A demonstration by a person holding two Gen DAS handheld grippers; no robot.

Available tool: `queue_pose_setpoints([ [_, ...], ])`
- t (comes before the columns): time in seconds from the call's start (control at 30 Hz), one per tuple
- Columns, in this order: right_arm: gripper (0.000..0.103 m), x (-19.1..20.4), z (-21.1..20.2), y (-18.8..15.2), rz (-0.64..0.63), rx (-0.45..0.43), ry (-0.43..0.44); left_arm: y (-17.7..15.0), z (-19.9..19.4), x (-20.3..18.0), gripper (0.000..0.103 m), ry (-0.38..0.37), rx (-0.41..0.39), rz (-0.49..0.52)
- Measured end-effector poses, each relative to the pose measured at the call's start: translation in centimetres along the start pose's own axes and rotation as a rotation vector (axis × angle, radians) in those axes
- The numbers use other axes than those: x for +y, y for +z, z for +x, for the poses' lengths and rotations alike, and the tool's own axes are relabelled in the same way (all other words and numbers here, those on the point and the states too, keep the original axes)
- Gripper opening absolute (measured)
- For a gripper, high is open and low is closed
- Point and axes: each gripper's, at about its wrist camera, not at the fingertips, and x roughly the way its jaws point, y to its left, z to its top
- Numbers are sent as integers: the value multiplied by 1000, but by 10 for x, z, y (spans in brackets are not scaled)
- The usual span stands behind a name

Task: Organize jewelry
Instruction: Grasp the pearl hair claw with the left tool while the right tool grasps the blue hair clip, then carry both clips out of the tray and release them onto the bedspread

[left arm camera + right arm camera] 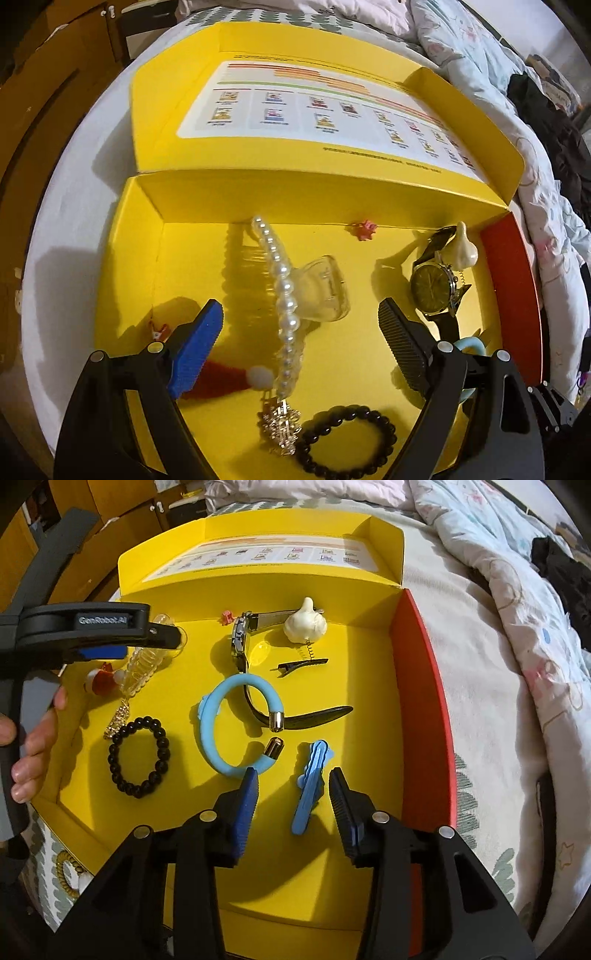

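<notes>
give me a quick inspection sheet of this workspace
surface: open yellow box on a bed, lid folded back
job's things: pearl strand over clear claw clip; black bead bracelet; watch; blue open bangle; blue hair clip; garlic-shaped clip
clutter: beaded ring outside the box on the bedding
grippers: left gripper open above the pearls; right gripper open, blue hair clip lying between the jaws, untouched
cables: nothing seen
surroundings: rumpled duvet, wooden cupboards
</notes>
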Motion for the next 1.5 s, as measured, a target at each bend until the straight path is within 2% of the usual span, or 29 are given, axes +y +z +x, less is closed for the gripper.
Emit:
queue_pose_setpoints([
  [0.1, 43, 1, 2, -1, -9, 3, -11, 1, 5, -3, 85, 19, 1, 18],
  [0.3, 43, 3, 7, -3, -18, 2, -26, 4, 13, 3, 85, 1, 4, -18],
  [0.4, 40, 1, 7, -3, -13, -3, -26, 3, 14, 3, 81, 5, -1, -17],
  [0.5, 38, 0, 7, -3, -13, -3, -21, 5, 15, 0, 70, 25, -12, 2],
  [0.53, 34, 0, 6, -3, -10, -3, -21, 5, 14, 0, 62, 26, -15, 4],
  [0.57, 30, -2, 6, -3, -6, -3, -23, 5, 13, 0, 50, 20, -17, 5],
  [0.6, 28, -3, 6, -2, -4, -2, -24, 5, 13, 0, 47, 15, -18, 3],
  [0.67, 22, -5, 6, -2, -3, -1, -31, 5, 13, 1, 47, 9, -16, -2],
  [0.83, 17, -6, 6, -3, -5, 2, -37, 4, 10, 3, 46, -11, -22, -14],
  [1.13, 16, -9, -5, -2, 13, -14, 5, 7, -26, 4, 46, -76, -103, -39],
  [1.5, 16, -17, -46, -1, 44, -80, 54, 6, -76, -8, 46, -149, -183, -28],
])
